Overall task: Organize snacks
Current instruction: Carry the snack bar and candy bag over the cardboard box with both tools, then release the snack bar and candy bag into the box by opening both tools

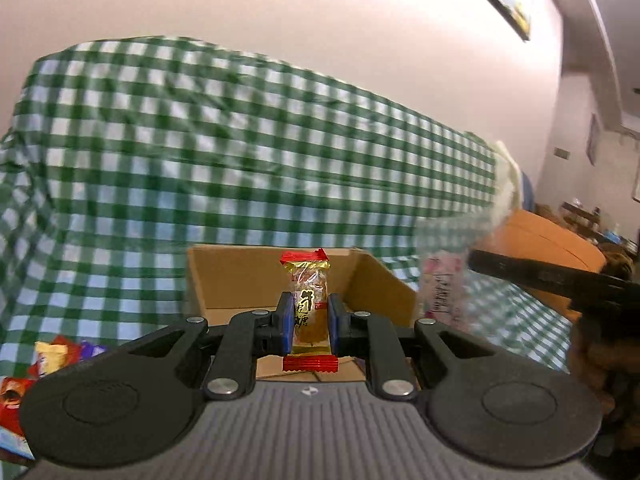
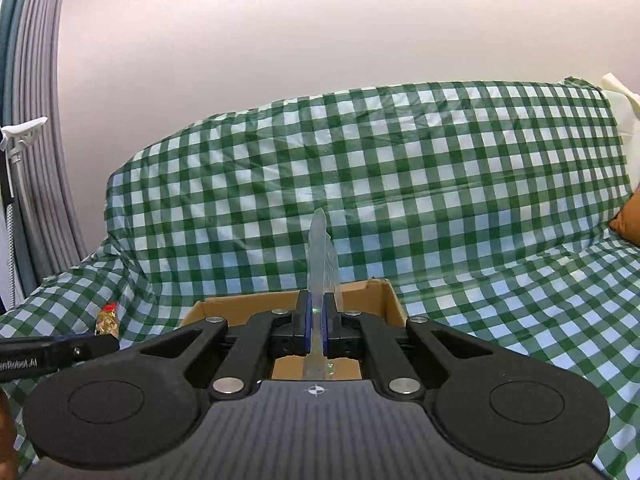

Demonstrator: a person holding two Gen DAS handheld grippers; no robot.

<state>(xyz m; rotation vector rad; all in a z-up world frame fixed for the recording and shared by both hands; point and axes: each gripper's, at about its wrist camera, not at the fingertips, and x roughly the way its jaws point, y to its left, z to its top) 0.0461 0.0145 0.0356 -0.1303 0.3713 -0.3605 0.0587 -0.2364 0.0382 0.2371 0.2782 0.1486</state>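
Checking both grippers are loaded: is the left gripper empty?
No, the left gripper is clamped on a gold candy with red ends, above the cardboard box.

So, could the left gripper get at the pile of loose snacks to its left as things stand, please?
Probably not yet: the left gripper is shut on a candy over the cardboard box, so the loose snacks must wait.

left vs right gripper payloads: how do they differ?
The candy in the left gripper is gold with red crimped ends and printed characters; the clear packet in the right gripper is see-through and thin. The candy faces its camera broadside; the clear packet shows edge-on. Both are clamped upright, in front of the cardboard box.
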